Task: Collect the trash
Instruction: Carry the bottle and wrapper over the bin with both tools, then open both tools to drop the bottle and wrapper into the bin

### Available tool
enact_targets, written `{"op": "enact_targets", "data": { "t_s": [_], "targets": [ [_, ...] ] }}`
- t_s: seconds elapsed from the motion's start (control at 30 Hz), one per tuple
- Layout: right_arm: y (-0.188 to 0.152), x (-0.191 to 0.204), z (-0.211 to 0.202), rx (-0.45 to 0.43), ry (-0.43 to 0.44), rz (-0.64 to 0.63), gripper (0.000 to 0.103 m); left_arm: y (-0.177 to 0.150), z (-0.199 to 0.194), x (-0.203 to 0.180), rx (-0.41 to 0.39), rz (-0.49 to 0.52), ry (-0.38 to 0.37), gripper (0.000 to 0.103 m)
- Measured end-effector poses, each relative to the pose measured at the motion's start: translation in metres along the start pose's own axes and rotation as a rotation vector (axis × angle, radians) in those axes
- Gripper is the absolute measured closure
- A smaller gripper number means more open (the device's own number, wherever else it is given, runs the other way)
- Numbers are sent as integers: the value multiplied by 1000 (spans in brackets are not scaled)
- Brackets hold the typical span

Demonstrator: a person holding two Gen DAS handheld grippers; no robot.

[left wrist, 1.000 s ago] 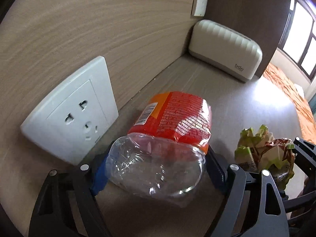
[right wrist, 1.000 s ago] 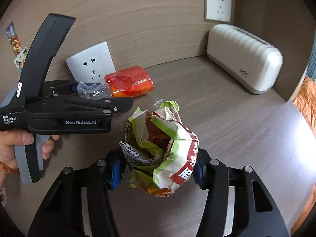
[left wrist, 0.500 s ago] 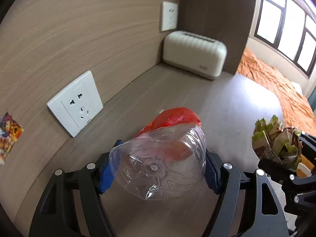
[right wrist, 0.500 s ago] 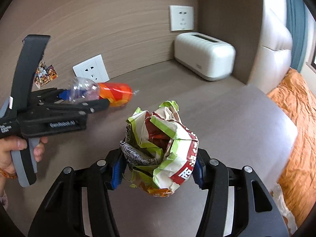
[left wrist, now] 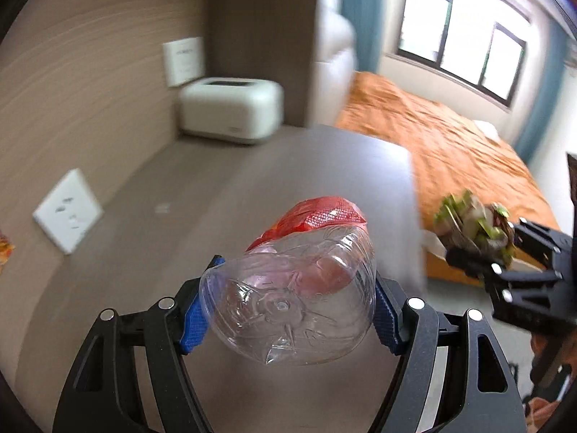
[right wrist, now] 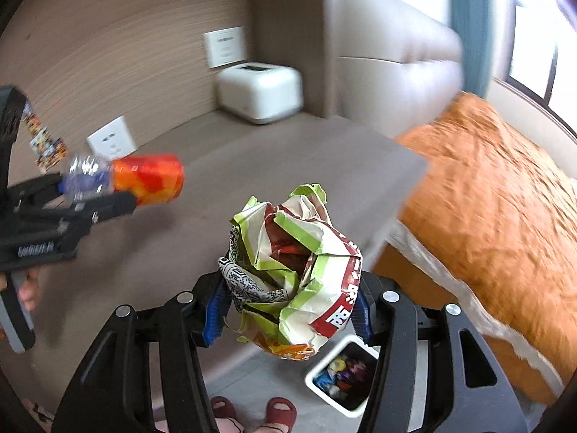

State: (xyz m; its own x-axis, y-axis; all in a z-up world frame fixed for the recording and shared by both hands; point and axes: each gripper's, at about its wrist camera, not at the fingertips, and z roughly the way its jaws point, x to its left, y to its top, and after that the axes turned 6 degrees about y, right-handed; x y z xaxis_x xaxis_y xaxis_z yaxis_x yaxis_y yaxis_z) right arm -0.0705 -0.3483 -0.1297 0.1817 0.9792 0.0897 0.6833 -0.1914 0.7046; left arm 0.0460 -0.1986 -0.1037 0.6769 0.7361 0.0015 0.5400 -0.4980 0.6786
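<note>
Through the left wrist camera, my left gripper [left wrist: 288,319] is pinching a clear plastic bottle [left wrist: 292,303] across its crumpled base, the blue pads [left wrist: 194,324] pressed into both sides. The bottle points away from me, its red label [left wrist: 317,216] at the far end, and it hangs in the air above the desk [left wrist: 216,198], clear of the surface. The white box [left wrist: 230,108] sits in the far corner of the desk, well beyond the bottle. To the right of the bottle I see my right gripper [left wrist: 479,249] carrying the crumpled wrapper [left wrist: 472,223] out past the desk edge, with the orange bed [left wrist: 432,137] behind it.

Through the right wrist camera, the right gripper [right wrist: 288,310] is closed on the wrapper [right wrist: 292,270], a loose green, white and red wad. Directly below the wrapper, on the floor, stands the small white bin [right wrist: 342,375] with trash already in it. The left gripper [right wrist: 93,205] and bottle [right wrist: 144,178] are off to the wrapper's left, over the desk.

My worries: the bottle is thin and already dented, so the squeeze could make it buckle and squirt out sideways. The wrapper is springy and light, and may catch a pad or drift past the bin's narrow mouth when let go. The frames are blurred, so aiming over the bin is uncertain.
</note>
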Motion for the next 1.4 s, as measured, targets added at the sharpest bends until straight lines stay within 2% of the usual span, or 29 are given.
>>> {"op": "enact_targets", "data": {
  "t_s": [0.3, 0.5, 0.63, 0.8, 1.03, 1.1, 1.17, 1.23, 1.27, 1.4],
  "targets": [
    [-56, -78, -39, 34, -138, 201, 47, -23, 15, -126, 56, 239, -222, 32],
    [-101, -120, -36, 102, -199, 311, 47, -50, 47, -201, 104, 403, -274, 32],
    [-133, -147, -18, 151, -202, 391, 47, -73, 84, -233, 162, 454, -275, 32],
    [-170, -176, 24, 213, -195, 456, 47, -106, 154, -252, 302, 449, -277, 32],
    [-227, -213, 109, 323, -160, 520, 47, -172, 262, -267, 509, 409, -273, 31],
    [-243, -219, 134, 362, -154, 514, 47, -190, 286, -271, 544, 401, -264, 31],
    [-256, -224, 153, 399, -143, 506, 41, -205, 310, -276, 585, 388, -267, 29],
    [-271, -229, 175, 448, -124, 495, 4, -215, 332, -279, 621, 375, -257, 6],
    [-276, -232, 181, 456, -125, 491, 4, -222, 346, -280, 631, 375, -226, 5],
    [-294, -240, 203, 514, -147, 467, 4, -231, 372, -281, 670, 362, -186, 5]
  ]
}}
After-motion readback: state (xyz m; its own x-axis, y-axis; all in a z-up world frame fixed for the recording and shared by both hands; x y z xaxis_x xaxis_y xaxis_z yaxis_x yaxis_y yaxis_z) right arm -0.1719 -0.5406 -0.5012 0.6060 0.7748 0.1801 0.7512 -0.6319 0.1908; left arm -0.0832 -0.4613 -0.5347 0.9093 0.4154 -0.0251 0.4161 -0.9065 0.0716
